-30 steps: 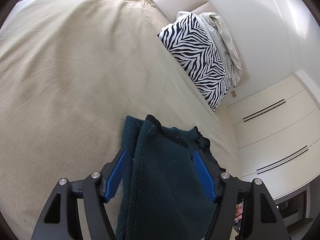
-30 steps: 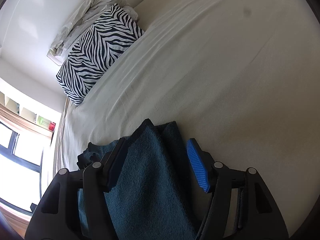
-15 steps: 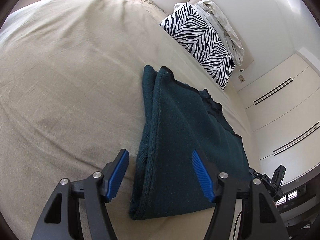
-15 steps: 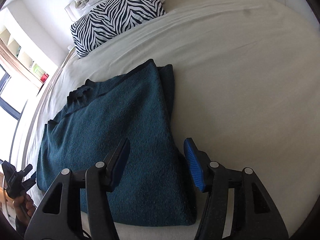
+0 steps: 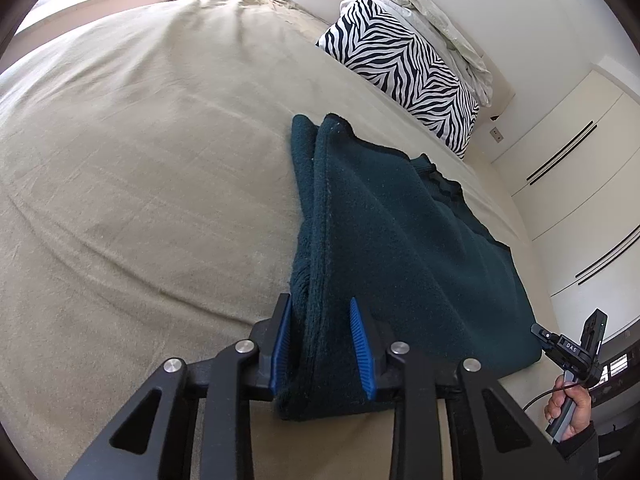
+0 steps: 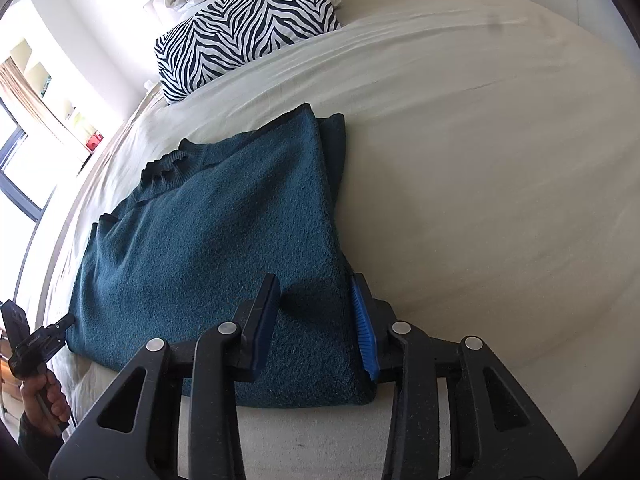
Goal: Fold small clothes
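Observation:
A dark teal sweater lies folded on the beige bed sheet, collar toward the pillows. My left gripper stands at the sweater's near left corner. Its jaws are closing, and the stacked folded edge fills the gap between the blue pads. In the right wrist view the sweater spreads to the left. My right gripper sits at the near right corner, jaws closing, one finger on top of the knit and the other at its side edge.
A zebra-print pillow and crumpled white bedding lie at the head of the bed. White wardrobe doors stand to the right. A hand holds the other gripper's handle. A window is at the far left.
The sweater went from hanging close between the jaws to lying flat on the bed. Both grippers then drew their jaws in around its near corners.

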The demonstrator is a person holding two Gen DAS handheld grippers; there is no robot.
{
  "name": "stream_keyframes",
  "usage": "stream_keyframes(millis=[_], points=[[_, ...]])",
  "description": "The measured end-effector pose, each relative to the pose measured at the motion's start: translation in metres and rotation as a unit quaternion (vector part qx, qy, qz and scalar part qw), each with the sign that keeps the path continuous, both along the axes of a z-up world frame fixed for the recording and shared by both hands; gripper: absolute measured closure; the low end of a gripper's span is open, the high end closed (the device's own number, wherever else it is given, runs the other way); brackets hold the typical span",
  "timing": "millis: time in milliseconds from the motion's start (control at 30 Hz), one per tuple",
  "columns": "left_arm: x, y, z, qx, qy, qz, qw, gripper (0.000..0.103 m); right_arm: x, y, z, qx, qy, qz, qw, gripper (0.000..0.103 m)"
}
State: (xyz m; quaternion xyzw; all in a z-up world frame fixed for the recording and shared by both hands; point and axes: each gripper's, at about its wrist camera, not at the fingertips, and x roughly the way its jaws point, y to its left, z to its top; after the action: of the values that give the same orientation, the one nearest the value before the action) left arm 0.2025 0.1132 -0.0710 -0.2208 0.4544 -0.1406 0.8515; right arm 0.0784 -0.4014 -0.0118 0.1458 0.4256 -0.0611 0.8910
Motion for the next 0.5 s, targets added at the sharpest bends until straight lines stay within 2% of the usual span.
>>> stream_keyframes(millis=[133, 333, 500], points=[[0.000, 0.000, 0.000, 0.005, -0.001, -0.002, 1.0000, 0.076, -0.004, -0.009, -0.002, 0.018, -0.001, -0.014, 1.000, 0.073], [-0.001, 0.000, 0.001, 0.008, -0.002, -0.003, 1.0000, 0.083, -0.012, -0.005, 0.006, -0.011, -0.010, -0.020, 1.000, 0.096], [-0.001, -0.004, 0.000, 0.015, 0.000, -0.010, 0.9998, 0.088, -0.019, 0.005, 0.011, -0.039, -0.015, -0.014, 0.999, 0.098]])
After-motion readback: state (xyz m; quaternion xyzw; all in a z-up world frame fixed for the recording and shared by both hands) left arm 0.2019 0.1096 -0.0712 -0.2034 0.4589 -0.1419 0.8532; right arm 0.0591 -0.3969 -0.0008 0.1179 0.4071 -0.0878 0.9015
